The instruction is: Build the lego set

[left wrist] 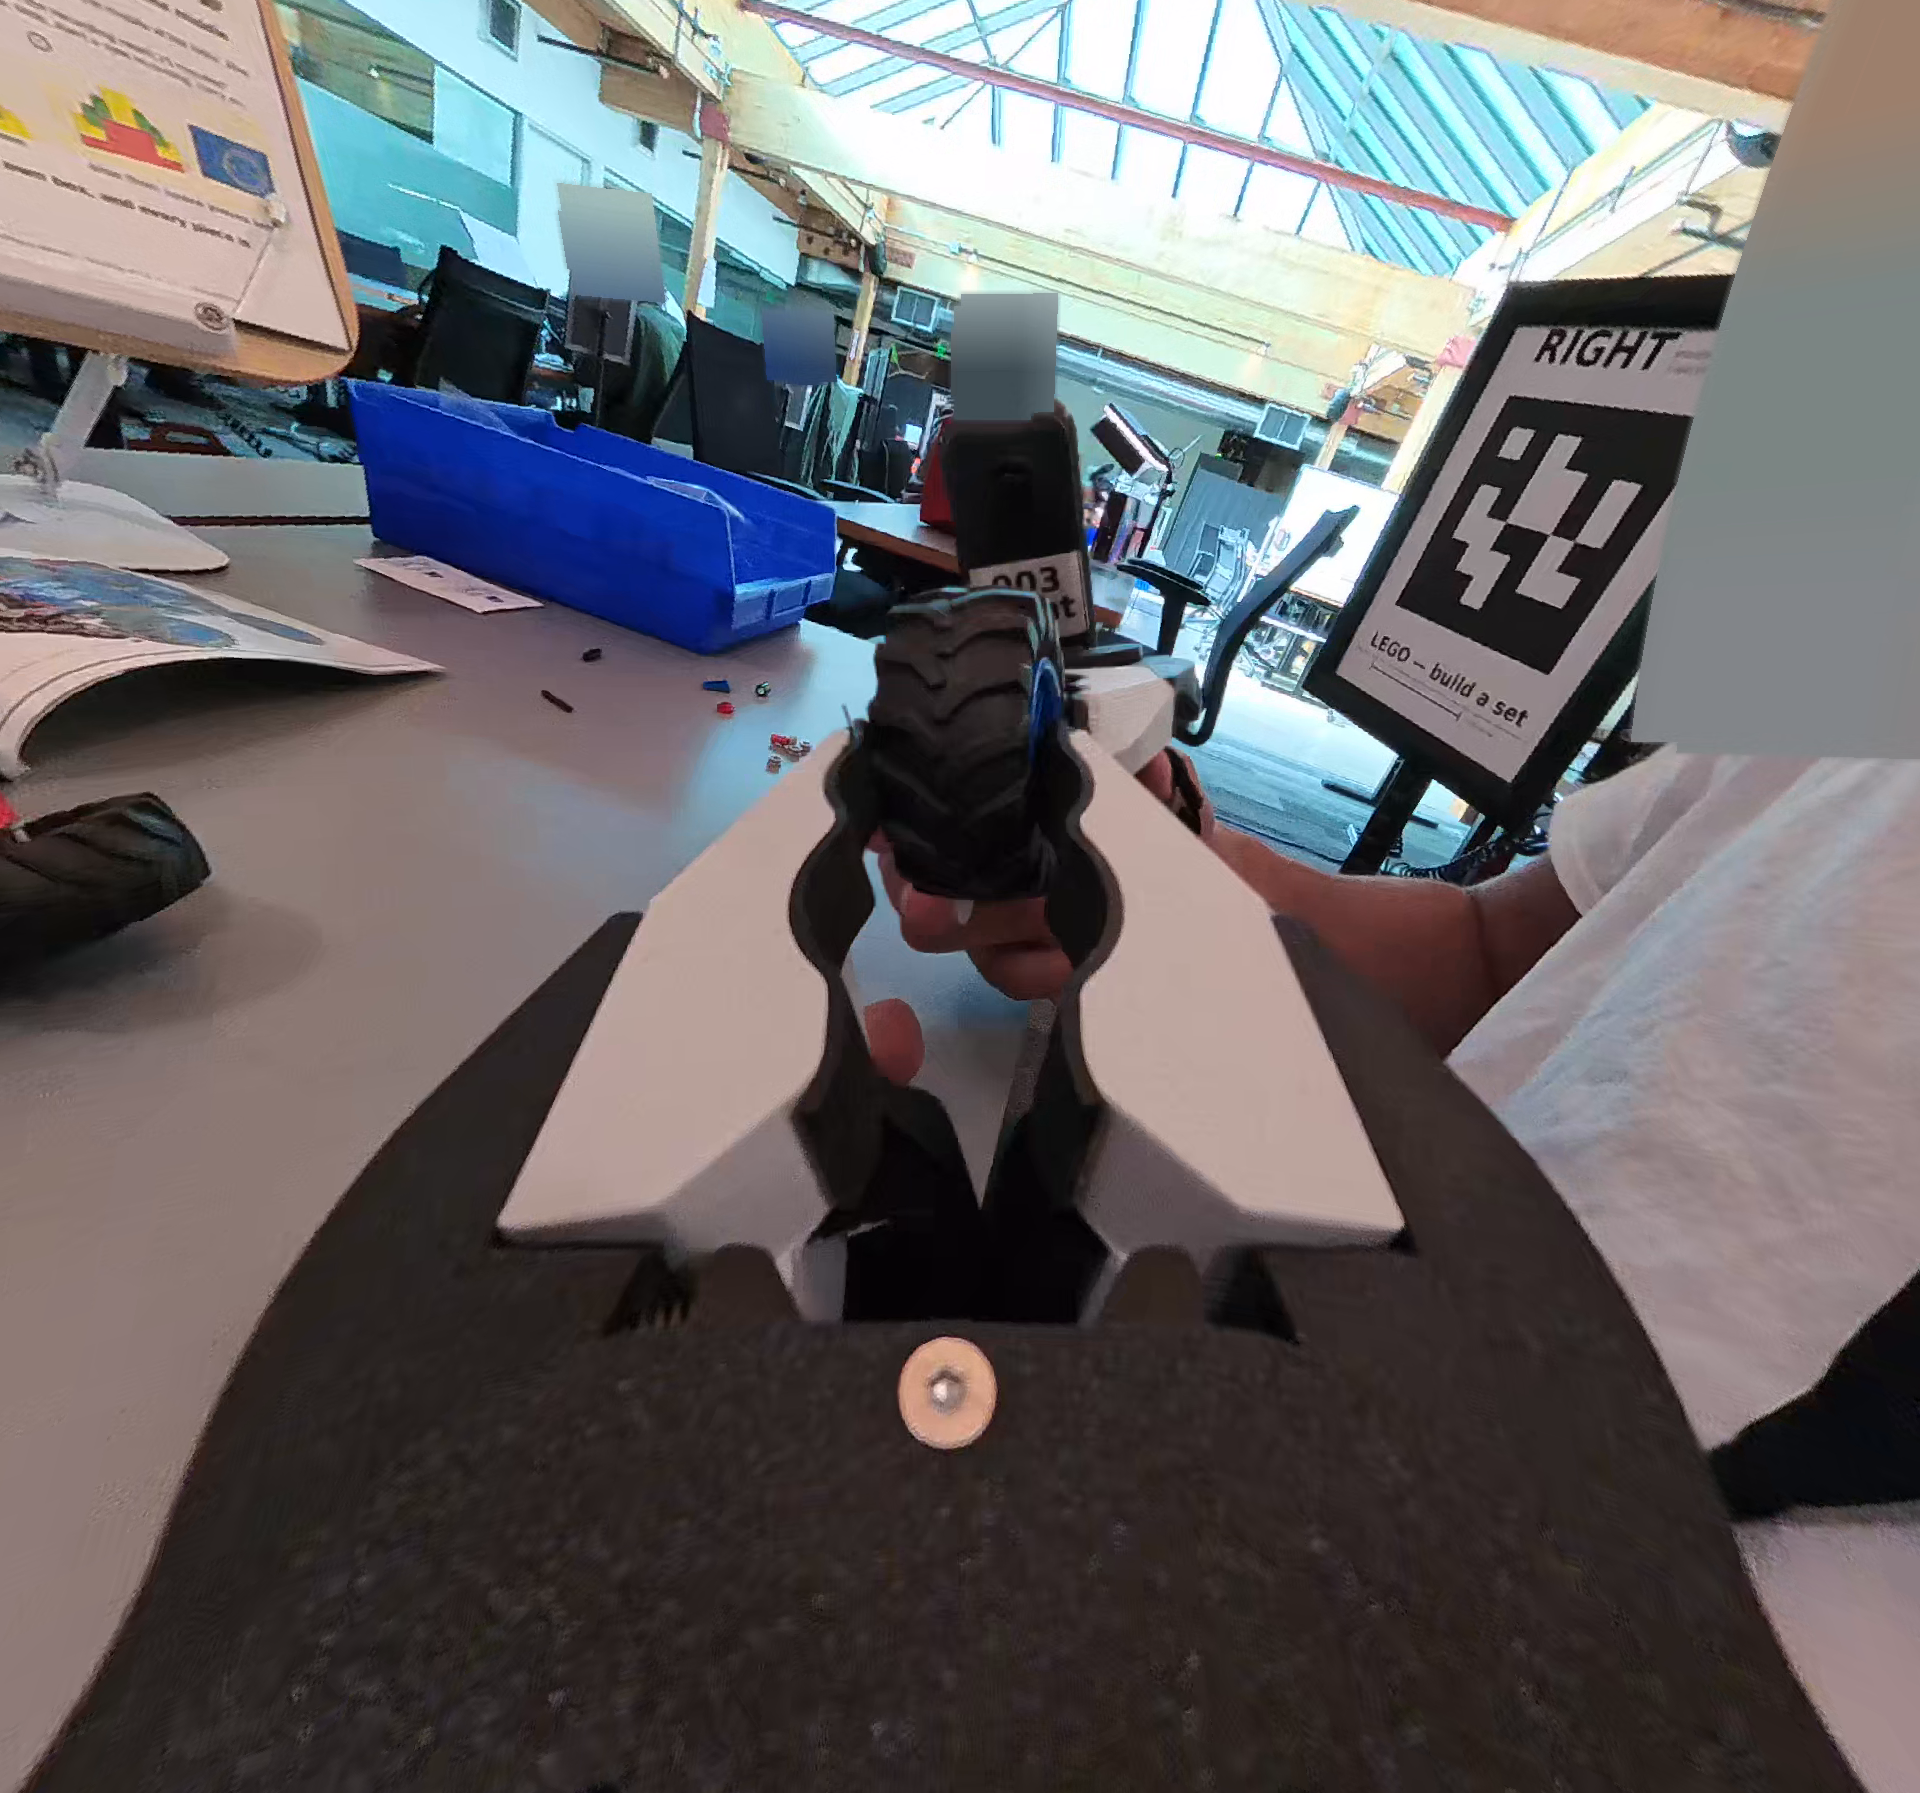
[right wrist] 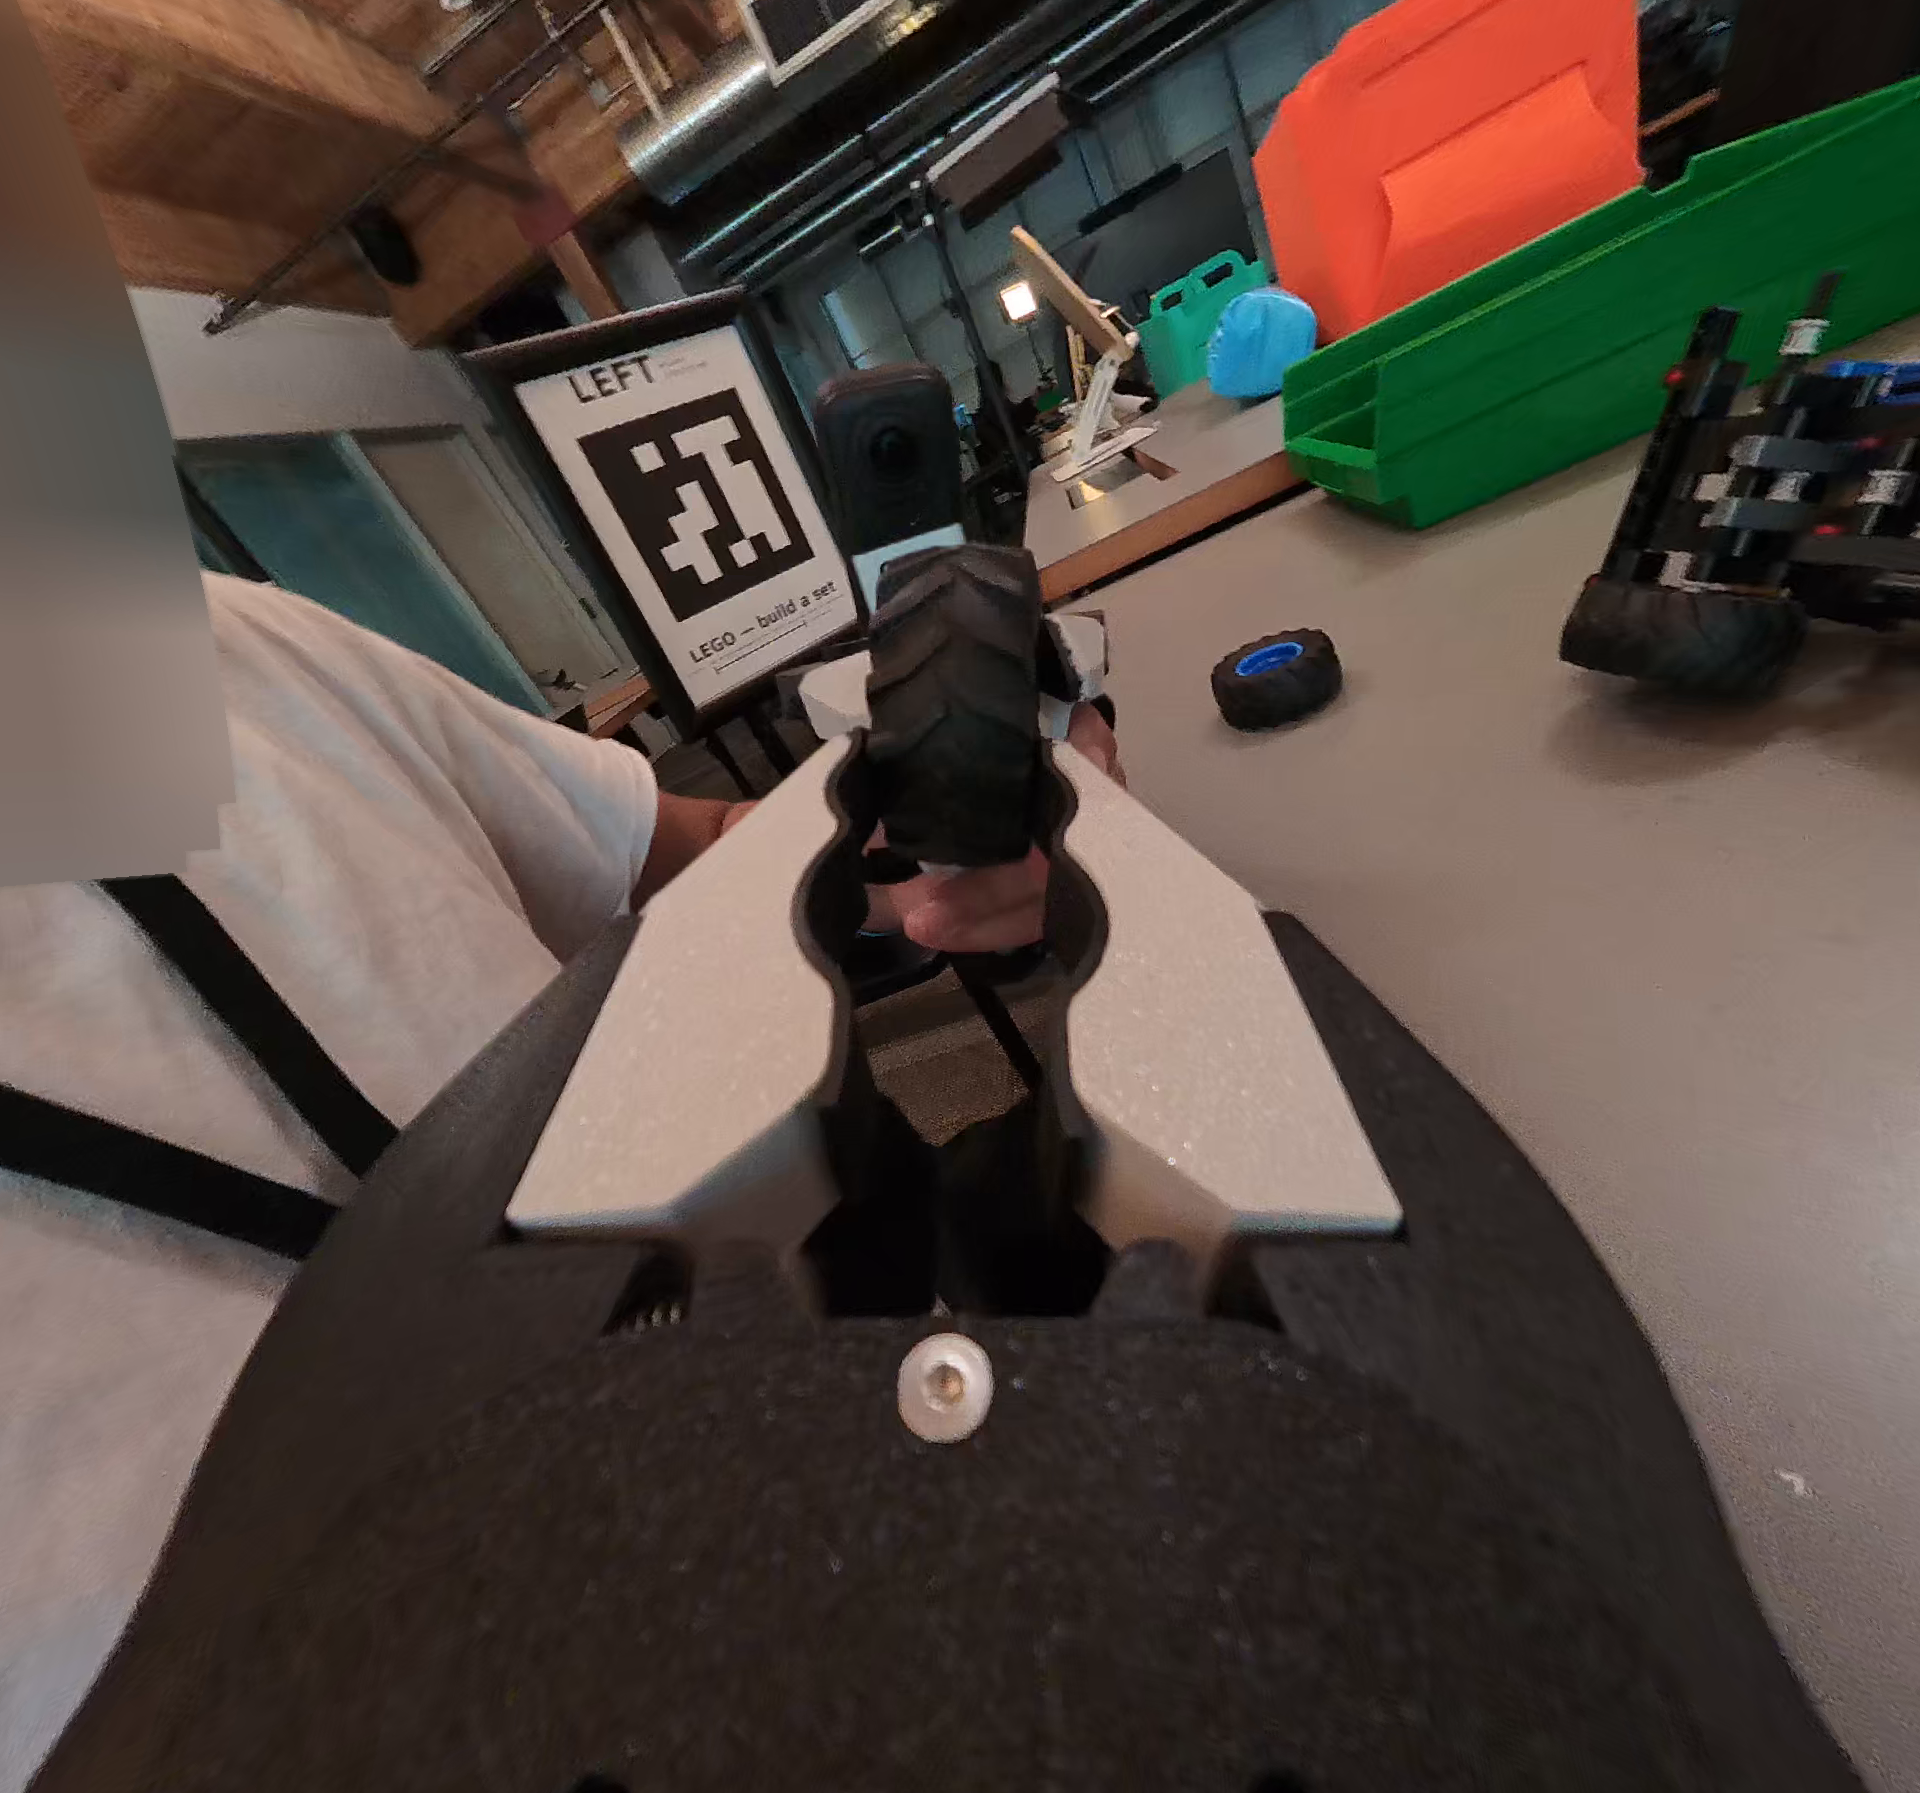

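A black treaded tyre (left wrist: 956, 756) with a blue rim (left wrist: 1044, 704) is held in the air above the grey table (left wrist: 416, 860). My left gripper (left wrist: 961, 767) is shut on it from one side. My right gripper (right wrist: 951, 767) is shut on the same tyre (right wrist: 951, 715) from the opposite side, so the two grippers face each other. The right gripper's white finger (left wrist: 1127, 720) shows behind the tyre in the left wrist view. The left gripper's white fingers (right wrist: 831, 694) show behind it in the right wrist view. A partly built black lego vehicle (right wrist: 1766, 517) lies on the table at the right.
A loose blue-rimmed wheel (right wrist: 1276, 678) lies on the table. A green bin (right wrist: 1558, 372) and an orange bin (right wrist: 1455, 133) stand behind it. A blue bin (left wrist: 592, 517), an open booklet (left wrist: 156, 631), small loose pieces (left wrist: 727, 694) and another black tyre (left wrist: 94, 870) are at the left. My left and right fingertips are right by each other. The partly built black lego vehicle (right wrist: 1766, 517) is about equally far from each gripper, around 25 centimetres.
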The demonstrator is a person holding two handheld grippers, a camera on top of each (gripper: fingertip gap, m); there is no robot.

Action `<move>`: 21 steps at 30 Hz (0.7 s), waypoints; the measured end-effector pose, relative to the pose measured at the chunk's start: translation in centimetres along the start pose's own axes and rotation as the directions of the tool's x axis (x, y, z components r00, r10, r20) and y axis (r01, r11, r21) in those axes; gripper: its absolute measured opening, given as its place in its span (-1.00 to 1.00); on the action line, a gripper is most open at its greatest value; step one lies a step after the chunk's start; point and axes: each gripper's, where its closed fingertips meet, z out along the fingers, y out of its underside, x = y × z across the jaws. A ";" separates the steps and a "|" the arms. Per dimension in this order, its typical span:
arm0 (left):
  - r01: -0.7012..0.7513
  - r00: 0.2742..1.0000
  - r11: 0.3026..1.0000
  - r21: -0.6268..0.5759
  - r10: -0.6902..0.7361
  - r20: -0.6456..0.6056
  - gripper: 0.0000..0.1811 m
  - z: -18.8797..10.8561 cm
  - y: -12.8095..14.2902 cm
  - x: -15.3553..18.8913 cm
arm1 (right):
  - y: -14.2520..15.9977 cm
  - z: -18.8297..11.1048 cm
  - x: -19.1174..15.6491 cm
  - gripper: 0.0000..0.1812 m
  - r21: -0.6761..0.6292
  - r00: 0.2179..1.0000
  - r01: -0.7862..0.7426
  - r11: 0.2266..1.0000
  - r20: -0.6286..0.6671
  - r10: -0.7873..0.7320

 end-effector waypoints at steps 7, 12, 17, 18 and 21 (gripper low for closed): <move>-0.025 0.993 1.000 0.002 0.025 0.118 -0.68 -0.1 -0.1 -1.2 | -0.2 -0.1 1.0 -0.71 0.027 0.994 -0.042 0.999 -0.101 0.044; 0.032 0.994 0.999 -0.012 -0.031 0.102 -0.68 0.1 0.0 -1.0 | -0.2 -0.3 0.9 -0.72 0.021 0.995 -0.063 0.998 -0.081 0.065; 0.126 0.989 0.990 -0.065 -0.130 -0.066 -0.69 -0.3 0.1 0.4 | 0.2 -0.5 0.0 -0.70 -0.066 0.995 -0.100 0.993 0.008 0.100; 0.128 0.989 0.989 -0.075 -0.133 -0.062 -0.70 -0.5 0.3 0.1 | 0.3 -0.5 0.4 -0.70 -0.070 0.995 -0.097 0.993 -0.025 0.095; 0.089 0.995 0.989 -0.116 -0.093 -0.028 -0.69 -0.6 1.1 -0.6 | 1.1 -0.6 1.0 -0.71 -0.123 0.992 -0.109 0.986 -0.073 0.100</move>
